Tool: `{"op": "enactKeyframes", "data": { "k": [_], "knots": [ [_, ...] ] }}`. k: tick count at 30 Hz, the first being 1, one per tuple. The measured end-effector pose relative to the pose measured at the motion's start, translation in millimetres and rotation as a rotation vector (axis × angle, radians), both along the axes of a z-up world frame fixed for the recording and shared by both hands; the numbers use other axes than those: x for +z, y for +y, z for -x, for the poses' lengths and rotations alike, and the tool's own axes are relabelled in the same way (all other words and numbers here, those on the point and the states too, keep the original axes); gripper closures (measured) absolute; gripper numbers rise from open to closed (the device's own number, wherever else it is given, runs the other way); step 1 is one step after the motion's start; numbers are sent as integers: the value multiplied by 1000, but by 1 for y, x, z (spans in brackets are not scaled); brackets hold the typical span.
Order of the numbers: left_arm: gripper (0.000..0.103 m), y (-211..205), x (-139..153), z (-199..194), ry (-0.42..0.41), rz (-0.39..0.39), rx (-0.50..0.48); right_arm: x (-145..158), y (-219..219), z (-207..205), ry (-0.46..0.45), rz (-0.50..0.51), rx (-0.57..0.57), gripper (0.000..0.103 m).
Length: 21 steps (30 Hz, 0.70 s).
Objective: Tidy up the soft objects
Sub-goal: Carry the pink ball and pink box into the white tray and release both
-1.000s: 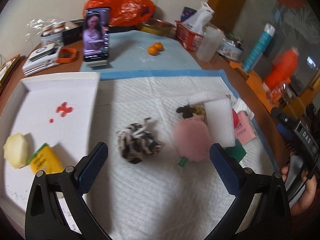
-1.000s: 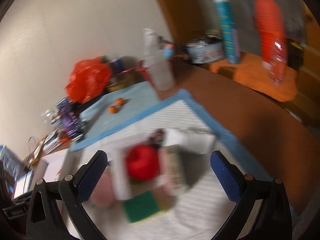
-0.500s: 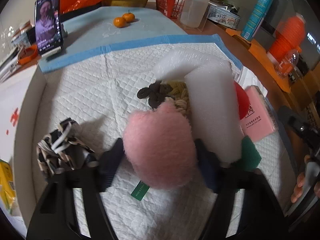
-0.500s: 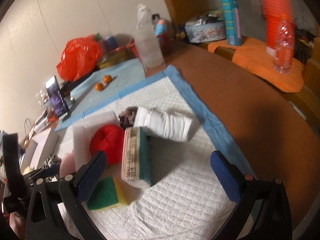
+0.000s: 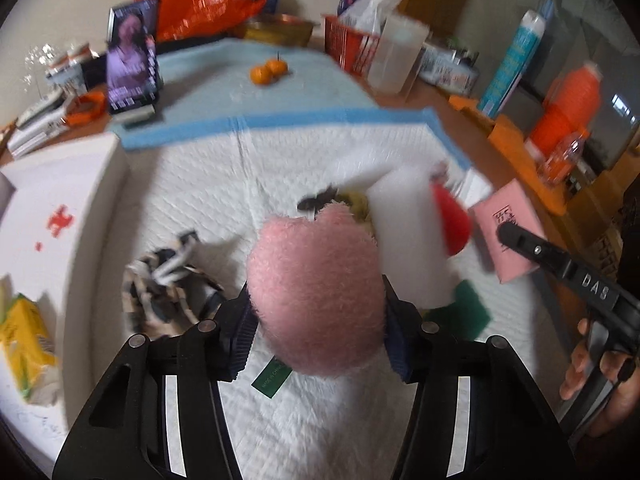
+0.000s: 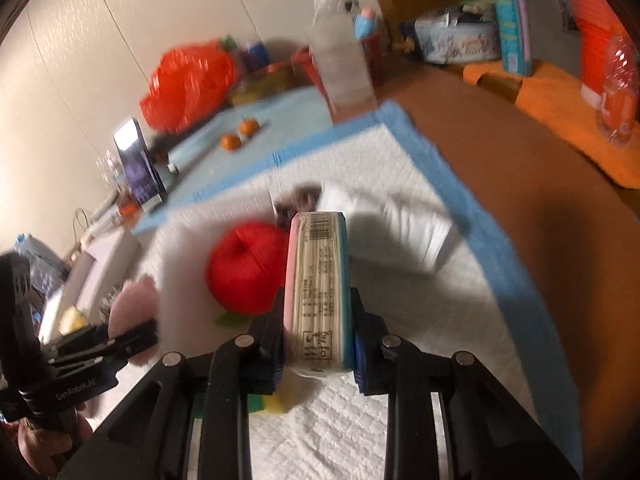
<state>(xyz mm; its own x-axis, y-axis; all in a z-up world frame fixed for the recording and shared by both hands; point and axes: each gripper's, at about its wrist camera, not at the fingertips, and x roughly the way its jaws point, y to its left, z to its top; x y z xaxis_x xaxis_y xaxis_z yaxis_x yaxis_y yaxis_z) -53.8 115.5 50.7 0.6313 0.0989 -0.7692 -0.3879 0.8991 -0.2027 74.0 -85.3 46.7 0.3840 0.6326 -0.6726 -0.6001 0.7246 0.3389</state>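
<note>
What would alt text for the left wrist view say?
The left gripper is closed on a fluffy pink plush above a white quilted pad, with a striped fabric bundle to its left.

Motion blur smears the far bottles [image 6: 340, 60]. The pink plush [image 5: 316, 300] hides the left claw's [image 5: 316, 320] pads. The yellow sponge [image 6: 276, 404] is mostly covered.

Cluttered home table (oranges [image 5: 269, 71], phone [image 5: 133, 54])

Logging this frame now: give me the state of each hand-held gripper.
Left hand-held gripper: closed on the pink plush toy.
Right hand-held gripper: closed on the tissue pack, held on edge.
</note>
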Motion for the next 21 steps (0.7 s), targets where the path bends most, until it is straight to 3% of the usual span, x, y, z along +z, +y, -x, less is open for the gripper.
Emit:
{"op": "enactKeyframes", "data": {
  "k": [8, 15, 18, 21],
  "knots": [
    [48, 11, 65, 47, -157, -28, 48, 73, -14, 27, -123, -184, 4, 77],
    [48, 45, 113, 109, -267, -70, 167, 131, -4, 61, -232, -313, 68, 77],
    [48, 58, 118, 132, -286, -80, 221, 139, 4, 73, -264, -321, 89, 77],
    [48, 70, 118, 150, -290, -66, 257, 133, 15, 81, -238, -322, 117, 77]
  ]
}}
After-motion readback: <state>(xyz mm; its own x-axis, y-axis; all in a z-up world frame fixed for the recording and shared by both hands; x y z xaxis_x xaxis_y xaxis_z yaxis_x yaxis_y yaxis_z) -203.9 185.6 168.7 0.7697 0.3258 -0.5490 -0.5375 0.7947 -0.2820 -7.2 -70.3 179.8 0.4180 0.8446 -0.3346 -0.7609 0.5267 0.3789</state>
